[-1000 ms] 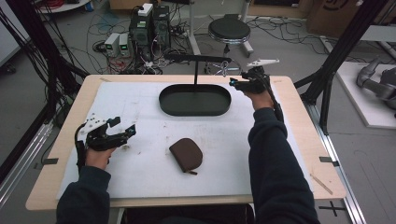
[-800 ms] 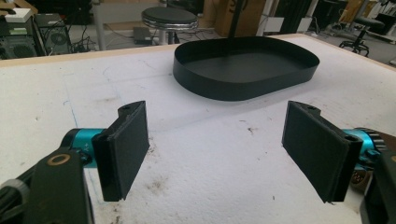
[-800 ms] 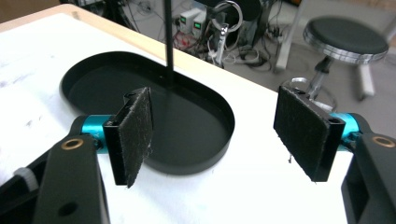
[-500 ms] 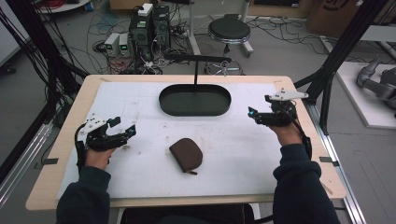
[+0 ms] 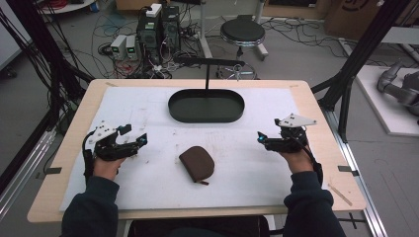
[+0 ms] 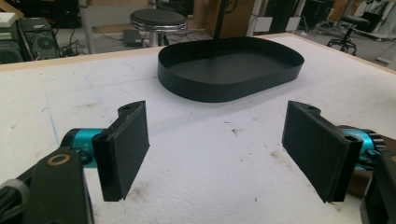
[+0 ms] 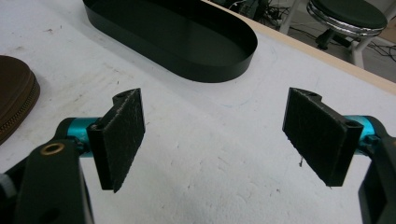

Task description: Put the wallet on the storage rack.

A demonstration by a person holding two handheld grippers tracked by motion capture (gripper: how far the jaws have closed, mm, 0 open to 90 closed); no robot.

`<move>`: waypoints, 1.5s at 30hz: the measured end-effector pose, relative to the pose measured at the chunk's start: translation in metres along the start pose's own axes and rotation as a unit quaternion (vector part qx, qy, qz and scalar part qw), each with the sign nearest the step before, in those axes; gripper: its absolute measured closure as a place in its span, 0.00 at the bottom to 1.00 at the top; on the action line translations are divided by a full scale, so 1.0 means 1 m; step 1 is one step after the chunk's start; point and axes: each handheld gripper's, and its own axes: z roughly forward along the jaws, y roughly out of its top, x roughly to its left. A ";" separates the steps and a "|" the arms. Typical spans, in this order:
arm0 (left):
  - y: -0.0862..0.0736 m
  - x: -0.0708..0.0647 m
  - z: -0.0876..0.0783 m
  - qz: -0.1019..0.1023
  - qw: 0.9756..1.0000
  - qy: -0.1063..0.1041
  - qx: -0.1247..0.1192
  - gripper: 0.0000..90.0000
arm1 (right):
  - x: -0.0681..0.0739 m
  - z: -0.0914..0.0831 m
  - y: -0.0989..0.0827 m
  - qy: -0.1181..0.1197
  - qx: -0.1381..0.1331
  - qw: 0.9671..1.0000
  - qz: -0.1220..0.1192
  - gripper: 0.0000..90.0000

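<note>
Right gripper view crops the brown pouch (image 7: 16, 100) at left — both claws gape empty.

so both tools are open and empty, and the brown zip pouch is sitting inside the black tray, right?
Not quite. The brown zip pouch lies on the white mat in front of the black tray, not inside it, as the high view shows. Both the left tool and right tool are open and empty.

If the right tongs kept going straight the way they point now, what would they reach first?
Probably the black tray. In the right gripper view it lies ahead of the open right tongs, with bare white mat between; the brown pouch sits off to the side. Depth is hard to judge.
</note>
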 end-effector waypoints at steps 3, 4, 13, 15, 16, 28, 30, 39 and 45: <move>0.000 -0.001 0.001 0.001 1.000 -0.008 0.001 0.25 | 0.002 0.001 -0.003 0.002 0.004 1.000 0.001 0.24; 0.001 -0.002 0.001 -0.001 1.000 -0.010 0.000 0.24 | 0.002 0.001 -0.003 -0.002 0.002 1.000 0.001 0.24; 0.000 -0.020 0.010 0.005 0.998 -0.064 0.025 0.22 | 0.006 0.000 -0.004 0.005 0.001 1.000 -0.011 0.24; -0.001 -0.030 0.016 0.015 0.995 -0.085 0.045 0.22 | 0.007 -0.001 -0.004 0.005 -0.001 1.000 -0.013 0.24; -0.004 -0.040 0.023 0.023 0.993 -0.101 0.063 0.23 | 0.007 -0.002 -0.004 0.005 -0.002 1.000 -0.014 0.24; -0.010 -0.070 0.049 0.038 0.986 -0.121 0.112 0.26 | 0.008 0.000 -0.004 0.009 -0.004 1.000 -0.020 0.24; -0.012 -0.075 0.053 0.046 0.983 -0.124 0.125 0.27 | 0.008 -0.001 -0.004 0.008 -0.005 1.000 -0.016 0.24; -0.016 -0.091 0.072 0.067 0.981 -0.102 0.151 0.30 | 0.005 -0.002 -0.004 0.009 -0.008 1.000 -0.012 0.24; -0.016 -0.098 0.078 0.065 0.983 -0.082 0.153 0.30 | 0.002 -0.003 -0.005 0.010 -0.012 1.000 -0.004 0.24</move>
